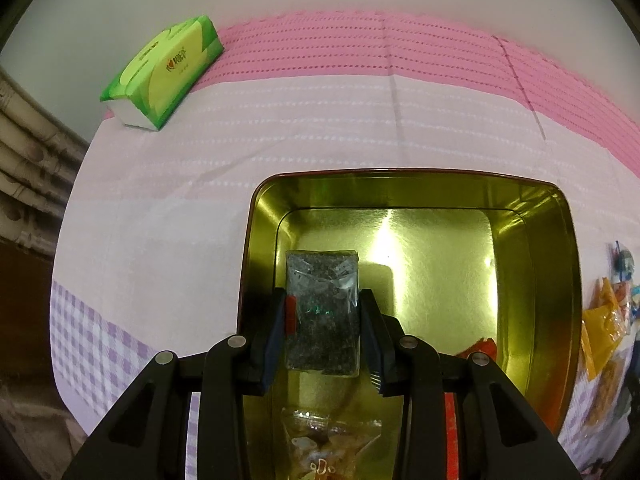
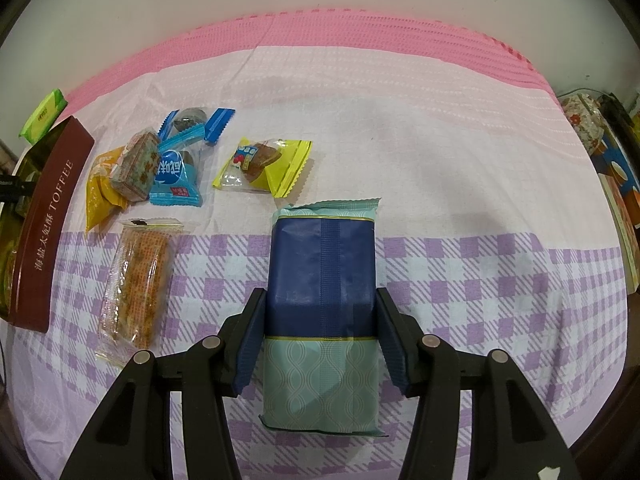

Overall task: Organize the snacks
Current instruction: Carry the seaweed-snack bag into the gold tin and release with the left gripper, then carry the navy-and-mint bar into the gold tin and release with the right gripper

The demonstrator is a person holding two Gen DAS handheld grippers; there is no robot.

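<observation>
**Left wrist view: dark snack packet held over the tin**

Left wrist view shows the left gripper [image 1: 322,312] clamped on a clear packet [image 1: 322,312] filled with dark, speckled contents, a green glint near its middle and a red mark at its left edge. The packet hangs above the inside of an open gold tin [image 1: 532,280], whose shiny floor is mostly bare; another clear wrapped snack [image 1: 328,448] with pale and orange contents lies at the tin's near end. A green tissue pack [image 1: 168,72] sits far off on the pink and lilac cloth [image 1: 160,200].

In the right wrist view, the right gripper [image 2: 320,336] is closed on a navy and pale teal packet [image 2: 322,312] with a wavy pattern and a gold stripe, its far end over the cloth. Loose snacks lie to the left: a yellow packet [image 2: 264,168], a blue packet [image 2: 174,178], an orange bar [image 2: 136,280] in clear wrap. The maroon tin lid [image 2: 48,224], lettered TOFFEE, stands at the far left.
</observation>
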